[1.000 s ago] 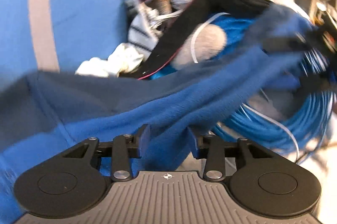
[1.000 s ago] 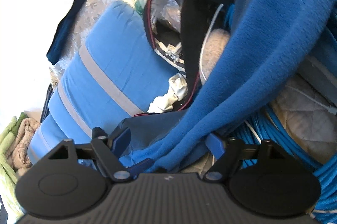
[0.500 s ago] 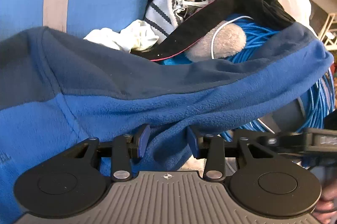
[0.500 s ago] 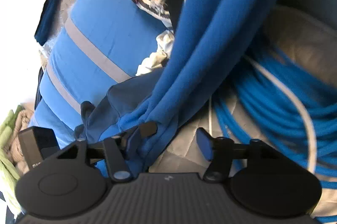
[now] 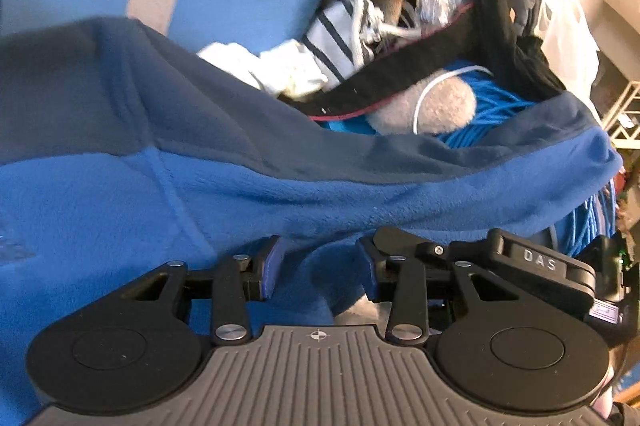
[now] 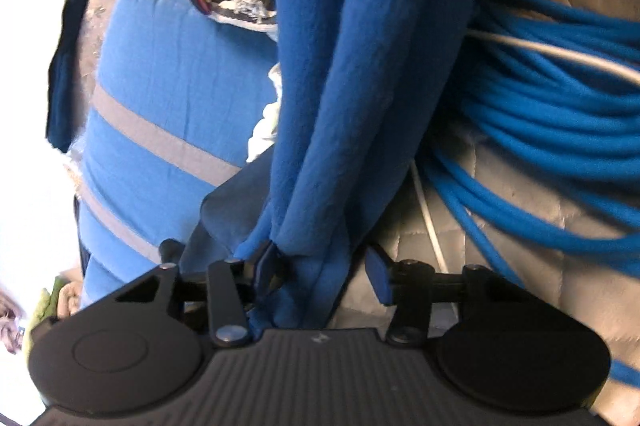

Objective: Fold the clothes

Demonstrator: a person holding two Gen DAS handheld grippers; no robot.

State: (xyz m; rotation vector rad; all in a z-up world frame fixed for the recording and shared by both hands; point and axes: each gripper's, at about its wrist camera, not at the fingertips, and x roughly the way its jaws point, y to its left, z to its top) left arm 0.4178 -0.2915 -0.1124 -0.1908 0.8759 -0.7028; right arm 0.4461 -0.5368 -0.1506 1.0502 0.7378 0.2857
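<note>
Your left tool (image 5: 318, 276) is clamped on the blue fleece (image 5: 360, 197), which stretches across just ahead of it. Your right tool (image 6: 320, 272) has just been closing with fleece bunched between its jaws, the right pad (image 6: 378, 276) still clear. Straight ahead, the black bag (image 5: 492, 25) gapes open, crinkled plastic inside.

The right gripper (image 6: 320, 266) has just been closing its jaws, with the blue fleece (image 6: 352, 105) bunched between them; its right pad seems clear of the cloth. In the left wrist view the fleece (image 5: 280, 193) now drapes lower, and the right gripper (image 5: 520, 266) appears beside the left gripper (image 5: 318, 268).
</note>
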